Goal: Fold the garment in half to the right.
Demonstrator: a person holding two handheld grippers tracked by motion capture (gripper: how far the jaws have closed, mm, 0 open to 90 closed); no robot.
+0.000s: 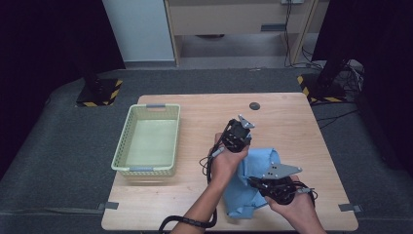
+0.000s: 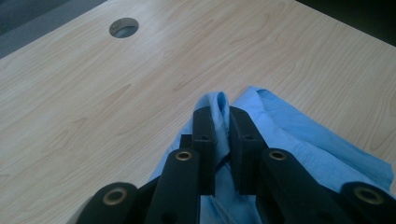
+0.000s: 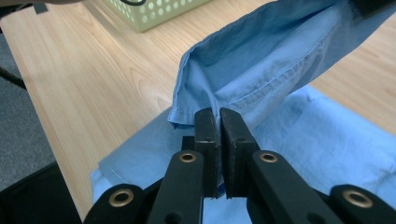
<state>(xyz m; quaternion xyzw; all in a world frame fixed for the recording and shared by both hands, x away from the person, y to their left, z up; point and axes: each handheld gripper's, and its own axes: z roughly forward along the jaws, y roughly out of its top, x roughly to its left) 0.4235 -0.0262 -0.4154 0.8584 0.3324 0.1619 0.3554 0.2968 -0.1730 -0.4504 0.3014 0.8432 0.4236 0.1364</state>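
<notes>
High view: blue cloth (image 1: 253, 183) lies on counter (image 1: 287, 126), near front edge, right of green basket (image 1: 148, 141). My left gripper (image 1: 239, 146) at cloth's far edge, my right gripper (image 1: 260, 184) over its middle.

Left gripper view: my fingers (image 2: 204, 140) nearly together, pinching raised fold of blue cloth above counter; round hole (image 2: 123, 27) well beyond.

Right gripper view: my fingers (image 3: 233, 140) clamped narrow on hemmed cloth edge, lifted above rest of cloth; basket beyond.
</notes>
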